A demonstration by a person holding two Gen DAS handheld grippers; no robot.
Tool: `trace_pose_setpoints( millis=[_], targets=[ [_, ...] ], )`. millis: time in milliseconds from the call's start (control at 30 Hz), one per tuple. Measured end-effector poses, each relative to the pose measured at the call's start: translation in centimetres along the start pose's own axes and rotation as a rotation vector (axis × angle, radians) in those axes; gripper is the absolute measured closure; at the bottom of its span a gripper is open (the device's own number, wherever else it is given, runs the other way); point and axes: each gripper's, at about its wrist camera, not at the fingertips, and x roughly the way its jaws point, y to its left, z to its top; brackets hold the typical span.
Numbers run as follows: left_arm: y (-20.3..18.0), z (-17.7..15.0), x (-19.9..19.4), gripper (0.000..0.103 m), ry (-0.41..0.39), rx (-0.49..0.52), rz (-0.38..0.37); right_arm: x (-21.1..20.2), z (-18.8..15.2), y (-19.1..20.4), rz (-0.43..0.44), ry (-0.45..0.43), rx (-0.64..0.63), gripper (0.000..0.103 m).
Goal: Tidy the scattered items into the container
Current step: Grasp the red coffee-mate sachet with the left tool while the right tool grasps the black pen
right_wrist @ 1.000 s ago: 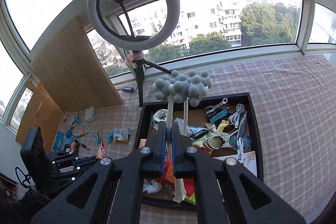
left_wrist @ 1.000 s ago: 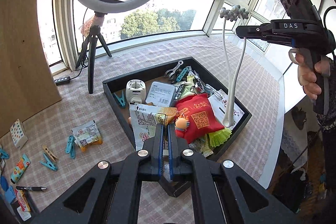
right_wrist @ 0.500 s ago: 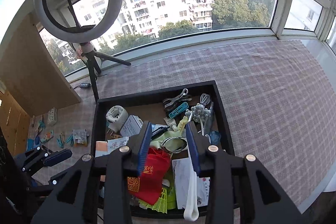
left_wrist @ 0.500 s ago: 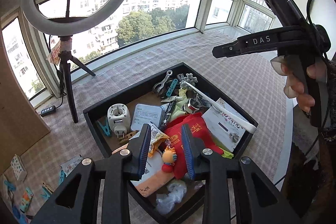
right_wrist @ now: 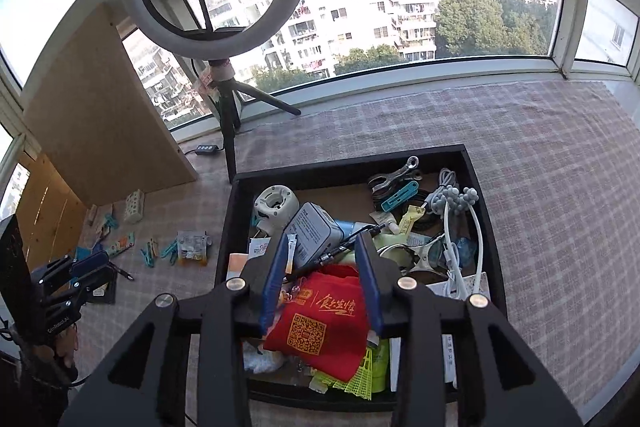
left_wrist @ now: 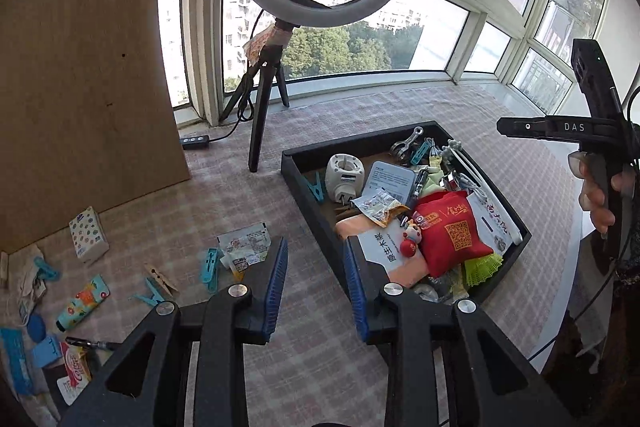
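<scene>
Both grippers were empty, jaws spread apart. The left gripper (left_wrist: pixel 316 283) hung over the near-left edge of the black tray (left_wrist: pixel 308 195), aimed down at the checked cloth (left_wrist: pixel 224 195), so it looked lined up for the loose stuff rather than the tray. The right gripper (right_wrist: pixel 322 279) sat directly over the tray, above the red pouch (right_wrist: pixel 324 323), nothing between its fingers; probably just parked there out of the way.

The tray was already crowded: white plug adapter (left_wrist: pixel 342 175), grey box (left_wrist: pixel 390 181), snack packet (left_wrist: pixel 378 205), white bobble massager (right_wrist: pixel 456 211), metal clip (right_wrist: pixel 394 175), yellow-green shuttlecock (left_wrist: pixel 482 267) at the near edge.

Still out on the cloth, well left of the tray: a printed packet (left_wrist: pixel 246 247), 2 blue pegs (left_wrist: pixel 210 265), a wooden peg (left_wrist: pixel 160 277), a patterned little box (left_wrist: pixel 88 235), a colourful tube (left_wrist: pixel 82 301), a pen (left_wrist: pixel 90 345), plus more small packets at the far-left frame edge. Judgement: task was partly done, at least 6 items left.

Nearest target for the left gripper was the printed packet, just beside its left finger (left_wrist: pixel 276 287). It lay flat on soft cloth, so the pinch likely needed to catch an edge.
</scene>
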Motion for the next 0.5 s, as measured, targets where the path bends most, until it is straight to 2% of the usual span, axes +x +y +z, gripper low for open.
trace_pose_setpoints(
  millis=[233, 500],
  targets=[
    [6.6, -5.8, -2.8, 0.076, 0.038, -0.12, 0.12, 2.8, -2.5, 6.5, 0.084, 0.046, -0.114, 0.066],
    [15.7, -14.5, -5.8, 0.076, 0.102, -0.345, 0.264, 7.0, -5.5, 15.3, 0.184, 0.136, -0.303, 0.066]
  ],
)
